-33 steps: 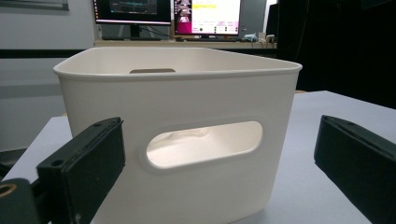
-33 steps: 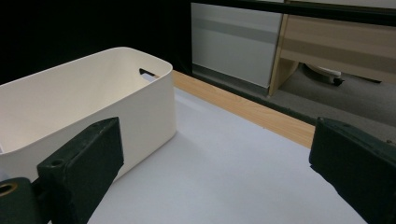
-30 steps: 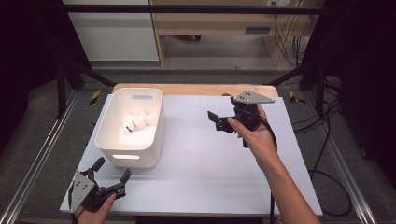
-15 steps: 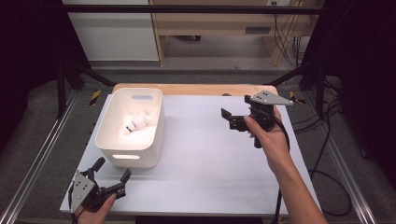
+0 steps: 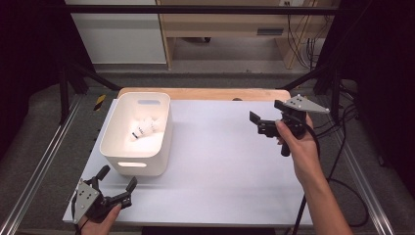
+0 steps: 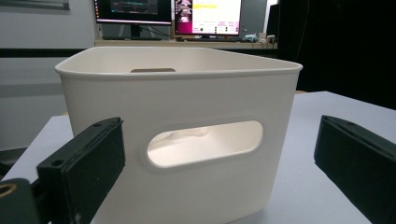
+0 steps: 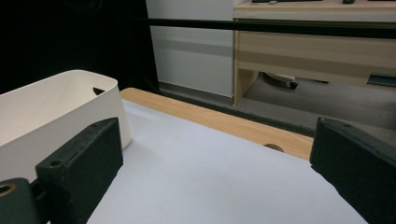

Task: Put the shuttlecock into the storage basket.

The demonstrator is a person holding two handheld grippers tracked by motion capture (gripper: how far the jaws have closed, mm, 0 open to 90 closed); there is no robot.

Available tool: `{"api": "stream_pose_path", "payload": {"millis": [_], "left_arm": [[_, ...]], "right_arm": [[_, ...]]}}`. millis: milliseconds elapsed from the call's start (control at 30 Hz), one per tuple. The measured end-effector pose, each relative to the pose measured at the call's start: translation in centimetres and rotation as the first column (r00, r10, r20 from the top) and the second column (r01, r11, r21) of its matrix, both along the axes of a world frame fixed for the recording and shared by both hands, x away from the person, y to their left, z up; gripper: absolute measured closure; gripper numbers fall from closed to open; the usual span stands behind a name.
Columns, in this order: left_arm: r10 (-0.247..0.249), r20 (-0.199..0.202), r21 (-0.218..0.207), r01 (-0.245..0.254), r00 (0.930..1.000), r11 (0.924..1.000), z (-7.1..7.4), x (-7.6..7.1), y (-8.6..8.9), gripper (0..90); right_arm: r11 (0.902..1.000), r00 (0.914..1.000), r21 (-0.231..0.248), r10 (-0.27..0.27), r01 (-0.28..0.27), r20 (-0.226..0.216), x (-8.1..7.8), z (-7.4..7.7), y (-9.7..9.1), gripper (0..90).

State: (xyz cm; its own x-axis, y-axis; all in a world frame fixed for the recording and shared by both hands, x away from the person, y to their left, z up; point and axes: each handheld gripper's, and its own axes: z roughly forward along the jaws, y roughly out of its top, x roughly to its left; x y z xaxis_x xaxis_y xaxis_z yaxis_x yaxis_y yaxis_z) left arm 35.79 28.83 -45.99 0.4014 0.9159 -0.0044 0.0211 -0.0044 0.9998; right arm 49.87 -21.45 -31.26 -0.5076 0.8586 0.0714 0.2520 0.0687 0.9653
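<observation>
- A lab is showing here: lit computer monitors (image 6: pixel 168 10) are glowing on a far desk.
- Black metal frame bars (image 5: pixel 195 8) and black curtains are enclosing the white-topped table (image 5: pixel 220 166).

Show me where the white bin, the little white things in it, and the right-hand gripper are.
white bin (image 5: pixel 115 147): high view, left rim.
shuttlecocks (image 5: pixel 145 128): high view, the cluster's middle.
right gripper (image 5: pixel 266 115): high view, between its jaw tips.

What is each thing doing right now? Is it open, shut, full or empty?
White bin: upright on the table, open top, not empty.
Shuttlecocks: lying inside the bin.
Left gripper: open, holding nothing, facing the bin's handle slot.
Right gripper: open, holding nothing, raised over the white table.
</observation>
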Motion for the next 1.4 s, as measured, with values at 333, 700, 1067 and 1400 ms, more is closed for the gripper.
{"api": "stream_pose_path", "payload": {"millis": [333,700,1067,1400], "left_arm": [[-0.001,0.0,0.002,0.001,1.0,1.0,0.0,0.0,-0.1,2.0],[-0.001,-0.001,0.002,0.001,1.0,1.0,0.0,0.0,-0.1,2.1],[-0.003,0.0,0.003,0.003,1.0,1.0,0.0,0.0,-0.1,2.1],[-0.002,-0.001,0.005,0.002,1.0,1.0,0.0,0.0,-0.1,2.0]], "right_arm": [[0.9988,0.9989,0.008,-0.047,0.047,0.002,-0.4,0.0,-2.6,2.9],[0.997,0.9971,0.016,-0.075,0.075,-0.006,-0.9,-0.7,-4.3,2.8],[0.9957,0.9956,0.02,-0.09,0.091,-0.023,-1.2,-1.7,-5.2,2.8],[0.9946,0.9937,0.026,-0.099,0.1,-0.053,-1.7,-3.3,-5.7,2.8]]}}
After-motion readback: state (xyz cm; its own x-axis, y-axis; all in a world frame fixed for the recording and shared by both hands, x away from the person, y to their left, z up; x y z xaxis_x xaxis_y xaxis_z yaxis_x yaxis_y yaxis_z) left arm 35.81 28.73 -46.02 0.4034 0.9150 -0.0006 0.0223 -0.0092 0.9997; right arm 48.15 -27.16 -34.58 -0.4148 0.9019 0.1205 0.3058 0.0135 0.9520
